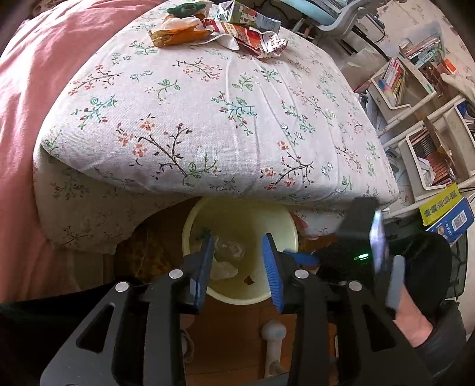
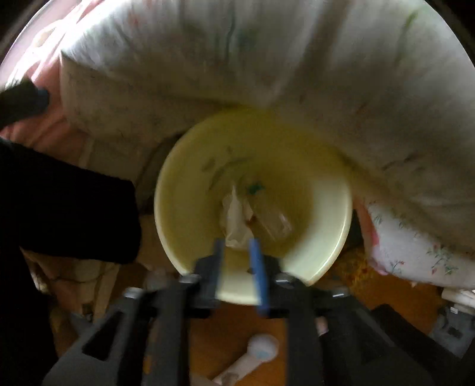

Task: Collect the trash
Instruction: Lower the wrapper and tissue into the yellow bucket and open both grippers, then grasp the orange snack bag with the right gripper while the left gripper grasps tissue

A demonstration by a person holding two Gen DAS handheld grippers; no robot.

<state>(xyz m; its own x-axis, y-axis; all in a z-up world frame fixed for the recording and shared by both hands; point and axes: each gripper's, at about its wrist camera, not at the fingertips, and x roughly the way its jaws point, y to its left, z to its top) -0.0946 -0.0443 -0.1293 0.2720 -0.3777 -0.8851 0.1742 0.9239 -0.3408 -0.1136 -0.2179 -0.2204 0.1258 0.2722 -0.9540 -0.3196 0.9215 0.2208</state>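
A pale yellow bin (image 1: 289, 228) stands on the floor under the bed's edge and holds crumpled white paper (image 1: 222, 268) and clear plastic. My left gripper (image 1: 239, 242) is open and empty above the bin. My right gripper (image 2: 237, 245) is open and empty over the bin's (image 2: 178, 207) near rim; the paper (image 2: 234, 216) lies just beyond its tips. This view is blurred. Far up on the floral bedspread (image 1: 207, 118) lie an orange wrapper (image 1: 178, 35), a red and white wrapper (image 1: 255, 38), a drink carton (image 1: 252, 14) and a green item (image 1: 185, 9).
A pink blanket (image 1: 26, 118) covers the bed's left side. White shelves with books (image 1: 415, 98) stand at the right. A white handled object (image 1: 273, 341) lies on the wooden floor below the bin. The right gripper's body (image 1: 371, 237) is beside the bin.
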